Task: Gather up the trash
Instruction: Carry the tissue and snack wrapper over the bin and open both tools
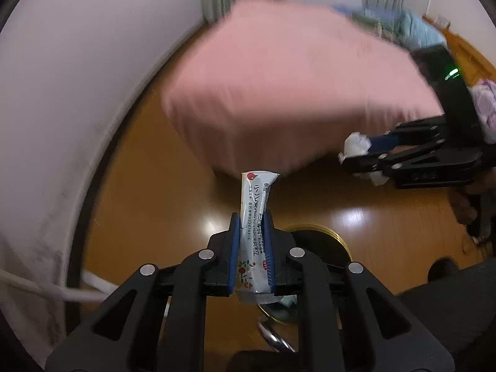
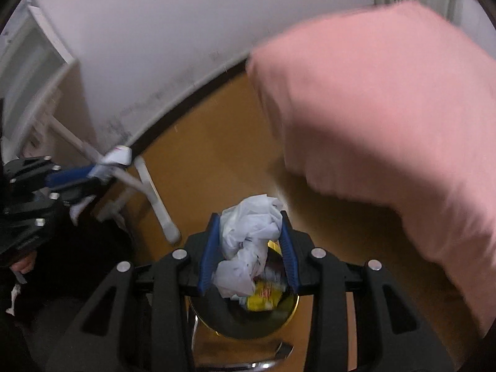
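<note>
My left gripper (image 1: pixel 251 217) is shut on a white medicine sachet (image 1: pixel 255 214) with printed text, held upright above the wooden floor. It also shows at the left of the right wrist view (image 2: pixel 102 170). My right gripper (image 2: pixel 252 217) is shut on a crumpled white paper wad (image 2: pixel 248 241); it shows at the right of the left wrist view (image 1: pixel 356 155). Below both grippers sits a round gold-rimmed bin (image 2: pixel 272 316) with a yellow wrapper (image 2: pixel 263 297) inside. The bin's rim also shows in the left wrist view (image 1: pixel 328 232).
A large pink cushion (image 1: pixel 294 86), also in the right wrist view (image 2: pixel 387 124), lies on the wooden floor (image 1: pixel 155 201) beyond the grippers. A white wall (image 1: pixel 77 77) curves along the left. White frame legs (image 2: pixel 155 192) stand by the wall. Blue-green cloth (image 1: pixel 403 24) lies far back.
</note>
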Demonstrator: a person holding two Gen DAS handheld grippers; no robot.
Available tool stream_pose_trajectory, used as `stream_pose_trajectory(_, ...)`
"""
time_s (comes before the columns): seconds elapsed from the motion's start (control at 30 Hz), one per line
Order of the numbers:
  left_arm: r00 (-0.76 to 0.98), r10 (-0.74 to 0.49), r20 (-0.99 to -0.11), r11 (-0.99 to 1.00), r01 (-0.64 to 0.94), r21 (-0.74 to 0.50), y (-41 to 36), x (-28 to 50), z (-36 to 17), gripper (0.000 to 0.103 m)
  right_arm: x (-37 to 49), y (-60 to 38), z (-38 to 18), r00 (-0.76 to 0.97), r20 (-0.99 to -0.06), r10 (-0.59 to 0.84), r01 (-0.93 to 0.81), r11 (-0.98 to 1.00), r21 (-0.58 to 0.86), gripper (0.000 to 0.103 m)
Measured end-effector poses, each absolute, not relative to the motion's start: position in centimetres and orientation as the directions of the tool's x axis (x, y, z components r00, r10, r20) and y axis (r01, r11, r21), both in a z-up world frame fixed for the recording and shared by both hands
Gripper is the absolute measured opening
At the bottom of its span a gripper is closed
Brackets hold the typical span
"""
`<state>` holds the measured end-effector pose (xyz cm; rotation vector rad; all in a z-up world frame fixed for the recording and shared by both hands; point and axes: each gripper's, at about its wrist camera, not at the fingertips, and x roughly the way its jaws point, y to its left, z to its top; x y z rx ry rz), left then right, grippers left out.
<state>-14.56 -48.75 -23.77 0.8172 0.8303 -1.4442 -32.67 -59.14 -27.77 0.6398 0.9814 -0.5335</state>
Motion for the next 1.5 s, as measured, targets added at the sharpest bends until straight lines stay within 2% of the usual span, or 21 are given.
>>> stream_pose_trajectory(0.2,-0.159,-0.204,-0.966,-0.061,0.987,-0.150,-49.8,-17.2,-34.9,0.014,-33.3,-57.0,-37.6,0.345,-0.938,0.021,0.691,0.671,0.269,0.037)
stream_pose_trajectory(0.37,-0.203,-0.057,-0.978,-0.045,0.979,-0.201,-49.8,-18.0,-39.3,0.014,-33.8,-55.1,-43.5,0.238,-0.957,0.166,0.706,0.647,0.288,0.037)
stream_pose_trajectory(0.73,-0.208,-0.067,-0.976,-0.044,0.978,-0.206,-50.0,-18.5,-38.3,0.014,-33.2,-54.9,-44.4,0.247,-0.946,0.210,0.703,0.634,0.323,0.038)
stream_pose_trajectory(0.83,-0.209,-0.071,-0.975,-0.043,0.978,-0.206,-50.1,-18.4,-38.1,0.014,-33.1,-55.0,-44.2,0.251,-0.944,0.215,0.702,0.631,0.330,0.041)
stream_pose_trajectory(0.9,-0.209,-0.074,-0.975,-0.041,0.978,-0.206,-50.0,-18.4,-38.1,0.014,-33.1,-55.1,-44.1,0.257,-0.943,0.212,0.707,0.624,0.334,0.058)
stream_pose_trajectory(0.97,-0.208,-0.075,-0.975,-0.037,0.978,-0.206,-50.1,-18.3,-38.1,0.014,-33.3,-55.1,-43.8,0.266,-0.942,0.204,0.709,0.621,0.334,0.063)
stream_pose_trajectory(1.4,-0.210,-0.074,-0.975,-0.011,0.978,-0.210,-50.3,-17.9,-38.5,0.015,-33.9,-56.0,-43.3,0.276,-0.944,0.180,0.730,0.600,0.327,0.064)
stream_pose_trajectory(1.43,-0.210,-0.072,-0.975,-0.004,0.978,-0.210,-50.4,-17.8,-38.5,0.019,-34.0,-56.0,-43.2,0.277,-0.944,0.177,0.733,0.596,0.327,0.064)
stream_pose_trajectory(1.5,-0.213,-0.082,-0.974,0.012,0.977,-0.215,-50.4,-17.5,-38.4,0.045,-34.1,-56.2,-43.1,0.279,-0.945,0.171,0.740,0.589,0.325,0.064)
